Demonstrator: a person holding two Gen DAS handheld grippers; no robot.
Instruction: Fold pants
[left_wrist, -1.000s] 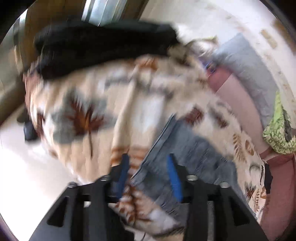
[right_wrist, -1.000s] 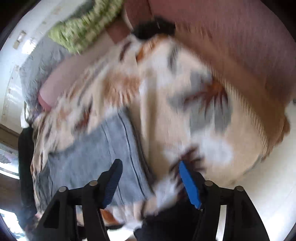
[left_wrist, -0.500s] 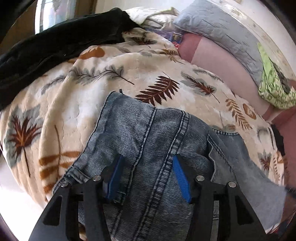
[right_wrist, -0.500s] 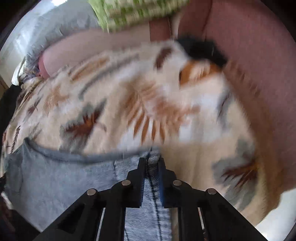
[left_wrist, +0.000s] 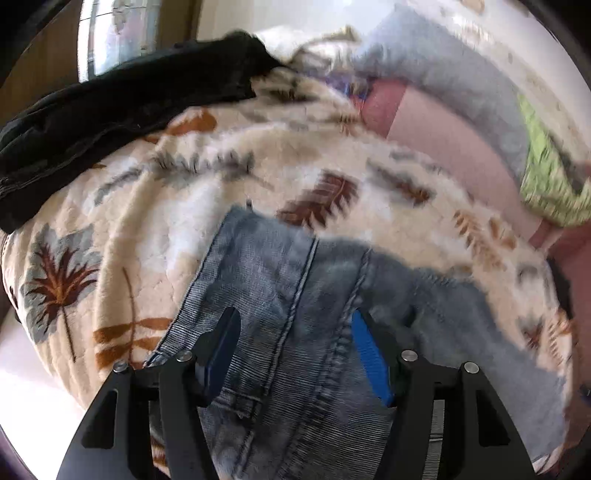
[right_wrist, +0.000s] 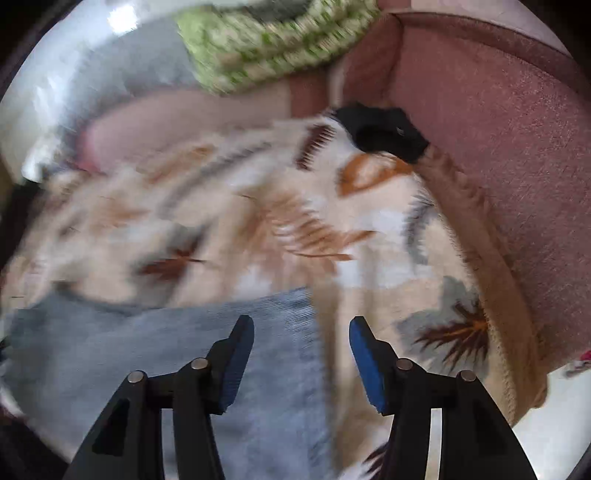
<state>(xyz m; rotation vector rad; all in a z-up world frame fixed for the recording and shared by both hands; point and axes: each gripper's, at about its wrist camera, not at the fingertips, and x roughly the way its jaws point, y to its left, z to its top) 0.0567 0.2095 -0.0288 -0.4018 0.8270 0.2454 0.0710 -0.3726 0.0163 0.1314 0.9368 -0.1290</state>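
Presently, the faded blue denim pants (left_wrist: 295, 295) lie spread on a cream fleece blanket printed with brown and grey leaves (left_wrist: 155, 229), which covers a dusty-pink upholstered sofa (right_wrist: 498, 122). From the left wrist view, the left gripper (left_wrist: 295, 343) has its blue-padded fingers (left_wrist: 369, 354) set well apart, with nothing clamped, straddling the denim; two stitched seams run between them, and a belt loop shows near the lower edge. The garment's long axis runs from the near lower edge up and away to a squared corner on the blanket, with more denim spreading to the right. From the right wrist view, the right gripper (right_wrist: 301, 350) also has its fingers (right_wrist: 364, 354) apart and holding nothing; the pants (right_wrist: 184, 350) lie under and left of the left-hand finger, their straight edge falling between the two fingers, the blanket (right_wrist: 369, 240) under the other. Both views are motion-blurred. A black garment (left_wrist: 110, 110) lies along the blanket's far left; a green patterned cloth (right_wrist: 266, 40) sits on the sofa back.
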